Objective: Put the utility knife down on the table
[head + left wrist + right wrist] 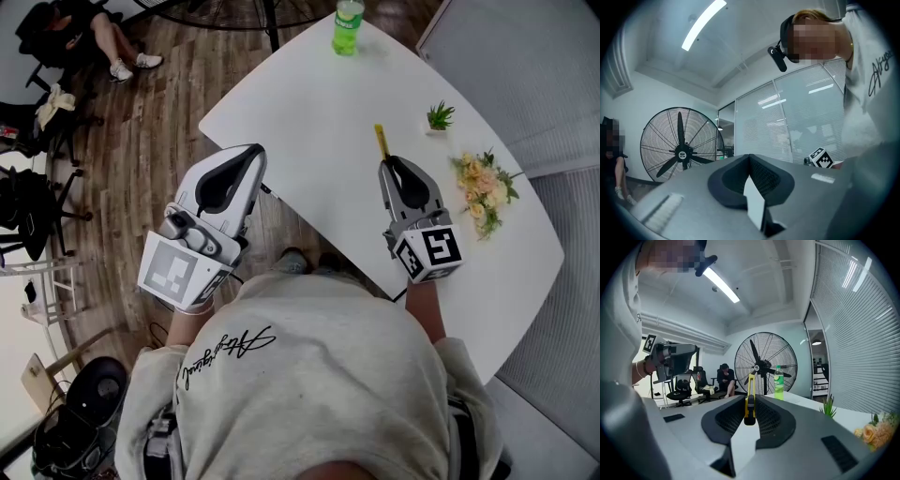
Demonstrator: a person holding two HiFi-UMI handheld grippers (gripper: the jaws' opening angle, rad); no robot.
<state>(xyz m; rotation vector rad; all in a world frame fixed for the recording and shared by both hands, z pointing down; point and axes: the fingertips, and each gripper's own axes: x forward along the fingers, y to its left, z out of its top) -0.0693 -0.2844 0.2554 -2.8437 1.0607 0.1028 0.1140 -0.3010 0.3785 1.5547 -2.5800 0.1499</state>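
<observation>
A yellow utility knife (381, 141) sticks out forward from my right gripper (385, 161), which is shut on its handle over the white table (309, 122). In the right gripper view the knife (750, 392) stands on edge, pinched between the two black pads (771, 420), and the right gripper (750, 401) points across the table towards a green bottle (778, 383). My left gripper (255, 150) hangs beyond the table's left edge, over the wooden floor. The left gripper (749, 158) has its jaws together with nothing between them.
A green bottle (348, 26) stands at the table's far end. A small potted plant (440, 116) and a bunch of flowers (483, 187) lie to the right of my right gripper. A large floor fan (765, 364) and a seated person (724, 378) are past the table.
</observation>
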